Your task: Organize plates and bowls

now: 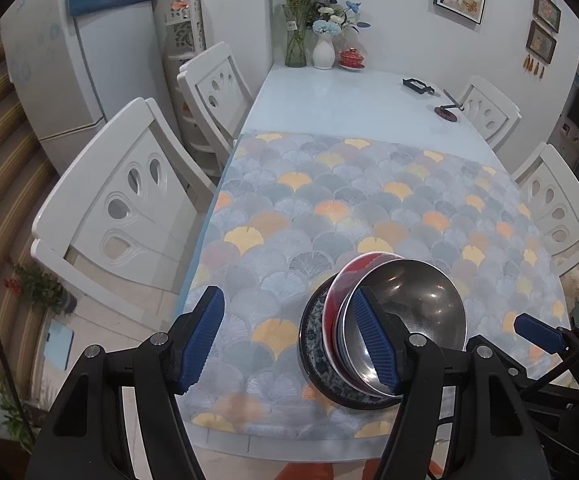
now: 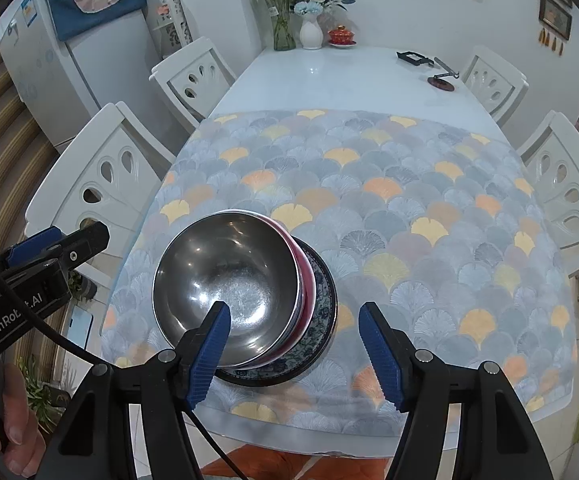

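A steel bowl (image 1: pixel 413 308) sits nested in a red bowl (image 1: pixel 345 280), stacked on a dark blue-patterned plate (image 1: pixel 313 344) near the table's front edge. The stack also shows in the right wrist view: steel bowl (image 2: pixel 229 280), red bowl (image 2: pixel 307 280), plate (image 2: pixel 325 304). My left gripper (image 1: pixel 289 340) is open and empty, its right finger in front of the stack's left side. My right gripper (image 2: pixel 295 354) is open and empty, just in front of the stack, its left finger over the steel bowl's near rim.
A patterned tablecloth (image 1: pixel 329 208) covers the near half of the white table (image 1: pixel 329 96). Vases with flowers (image 1: pixel 309 36), a red lidded cup (image 1: pixel 351 58) and small dark items (image 1: pixel 445 110) stand at the far end. White chairs (image 1: pixel 129 200) flank both sides.
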